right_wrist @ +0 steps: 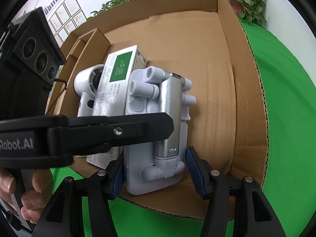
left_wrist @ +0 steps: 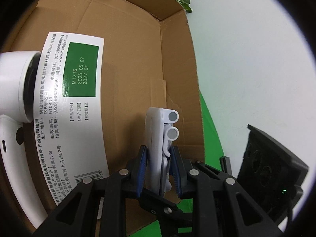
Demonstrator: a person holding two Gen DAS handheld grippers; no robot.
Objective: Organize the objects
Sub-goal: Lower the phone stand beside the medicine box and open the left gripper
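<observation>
A white plastic case (right_wrist: 158, 130) with tube-shaped fittings and a metal cylinder is held over the cardboard box (right_wrist: 233, 63), clamped edgewise by the left gripper (left_wrist: 159, 169) and flanked by the right gripper (right_wrist: 156, 169), whose pads' contact cannot be told. A white-and-green medicine carton (right_wrist: 118, 73) and a white handheld device (right_wrist: 86, 85) lie inside.

Medicine box (left_wrist: 75, 102): "M1216 2025.05.07 2027.04"; left tool (right_wrist: 110, 132): "Robot.AI"

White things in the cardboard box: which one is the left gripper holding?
The white plastic holder with the silver cylinder, pinched edge-on between the left gripper's blue pads. The handheld fan and the green-labelled medicine carton lie ungripped beside it.
</observation>
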